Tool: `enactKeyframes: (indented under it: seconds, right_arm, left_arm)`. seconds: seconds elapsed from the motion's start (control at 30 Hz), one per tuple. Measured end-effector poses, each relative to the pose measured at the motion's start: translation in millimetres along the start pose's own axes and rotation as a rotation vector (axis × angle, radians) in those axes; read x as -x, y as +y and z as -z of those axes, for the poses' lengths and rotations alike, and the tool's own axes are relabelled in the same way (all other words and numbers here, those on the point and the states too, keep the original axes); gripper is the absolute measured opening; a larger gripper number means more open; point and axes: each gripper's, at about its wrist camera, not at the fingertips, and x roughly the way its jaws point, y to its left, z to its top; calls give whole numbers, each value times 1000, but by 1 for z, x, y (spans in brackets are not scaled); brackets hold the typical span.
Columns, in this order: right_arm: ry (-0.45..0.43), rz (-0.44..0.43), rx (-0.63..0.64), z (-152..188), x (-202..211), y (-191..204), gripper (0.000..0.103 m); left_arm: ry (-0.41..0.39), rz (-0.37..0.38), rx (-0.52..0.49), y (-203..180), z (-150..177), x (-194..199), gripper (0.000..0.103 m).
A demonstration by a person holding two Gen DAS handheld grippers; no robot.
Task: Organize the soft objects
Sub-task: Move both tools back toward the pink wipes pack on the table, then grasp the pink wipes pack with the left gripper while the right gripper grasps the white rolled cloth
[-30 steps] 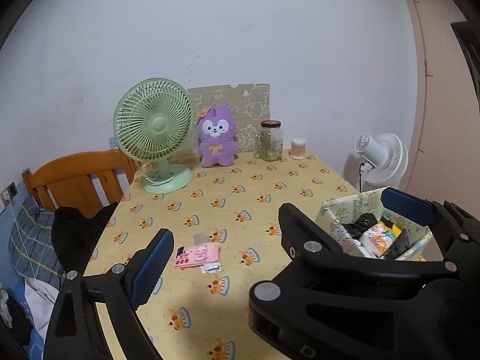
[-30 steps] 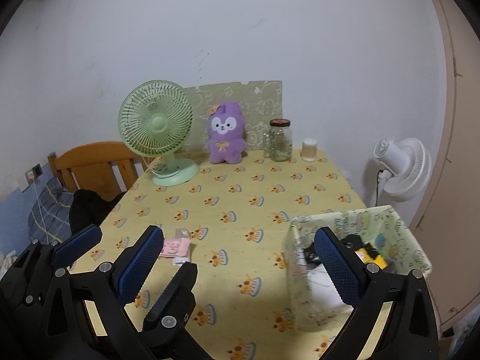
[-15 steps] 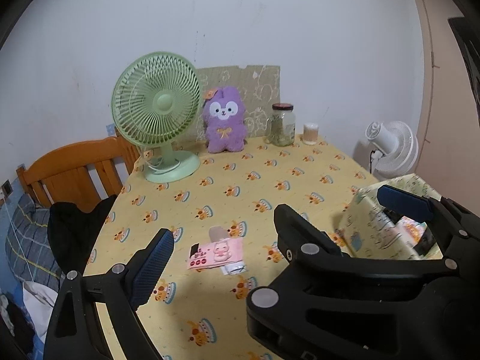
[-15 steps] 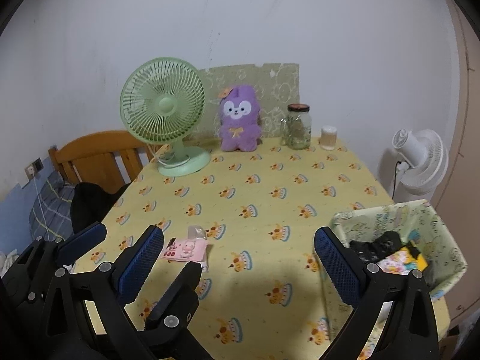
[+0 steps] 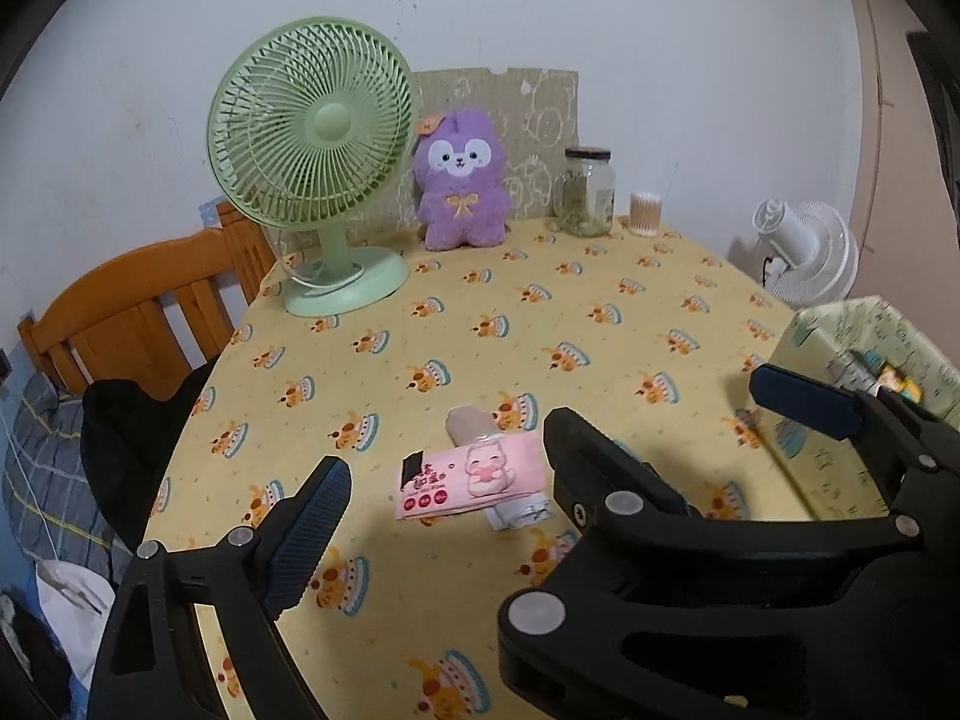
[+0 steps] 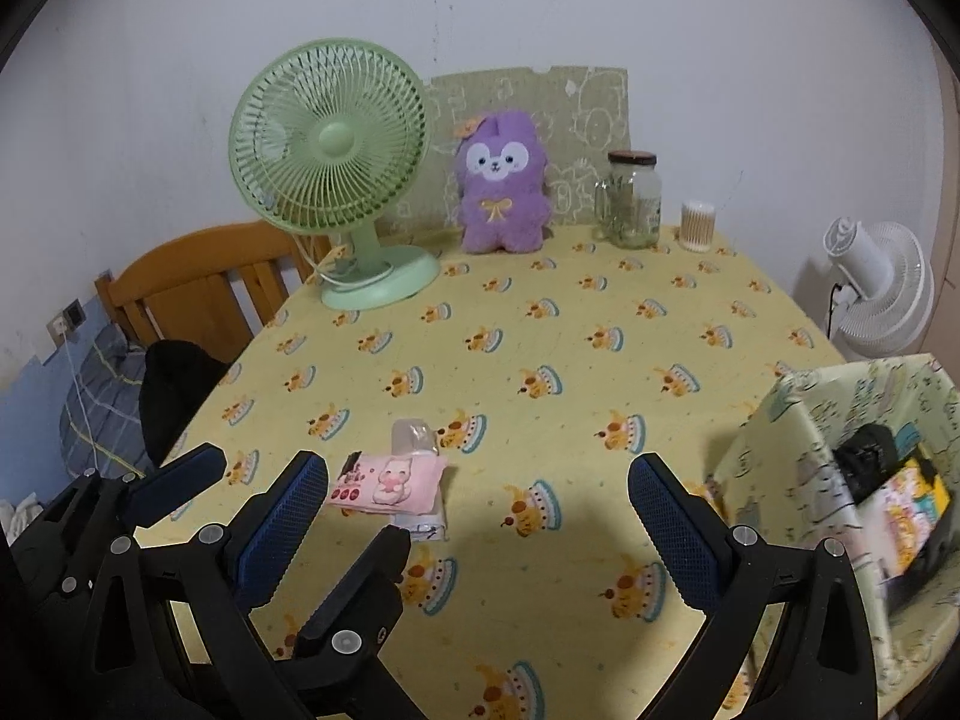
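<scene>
A pink soft pack with a cartoon cat lies on the yellow tablecloth, on top of a clear plastic packet. A purple plush toy sits upright at the table's far edge. A patterned fabric bin with items inside stands at the near right. My left gripper is open and empty, just short of the pink pack. My right gripper is open and empty, to the right of the pack.
A green desk fan stands at the back left beside the plush. A glass jar and a small cup of cotton swabs stand at the back right. A wooden chair and a white floor fan flank the table.
Both grippers have moved forward and lower over the table. The pink pack now looks larger and nearer. The bin has slid to the right edge of both views. Both grippers stayed open.
</scene>
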Motion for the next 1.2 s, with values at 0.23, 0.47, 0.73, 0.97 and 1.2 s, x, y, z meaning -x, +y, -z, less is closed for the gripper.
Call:
enactKeyframes:
  seconds: [0.23, 0.47, 0.73, 0.97, 1.2]
  right_arm:
    - [56, 5, -6, 7, -30, -2, 97]
    - [95, 3, 3, 15, -50, -1, 97]
    - [135, -1, -3, 19, -67, -3, 95]
    - [159, -12, -24, 13, -77, -7, 95]
    - [168, -15, -42, 4, -84, -12, 95]
  left_arm:
    - [56, -14, 16, 11, 7, -31, 93]
    - [117, -34, 52, 26, 16, -52, 93]
    - [161, -75, 68, 33, 19, -68, 90]
    - [203, -108, 21, 34, 10, -82, 88]
    - [224, -92, -23, 29, -3, -100, 88]
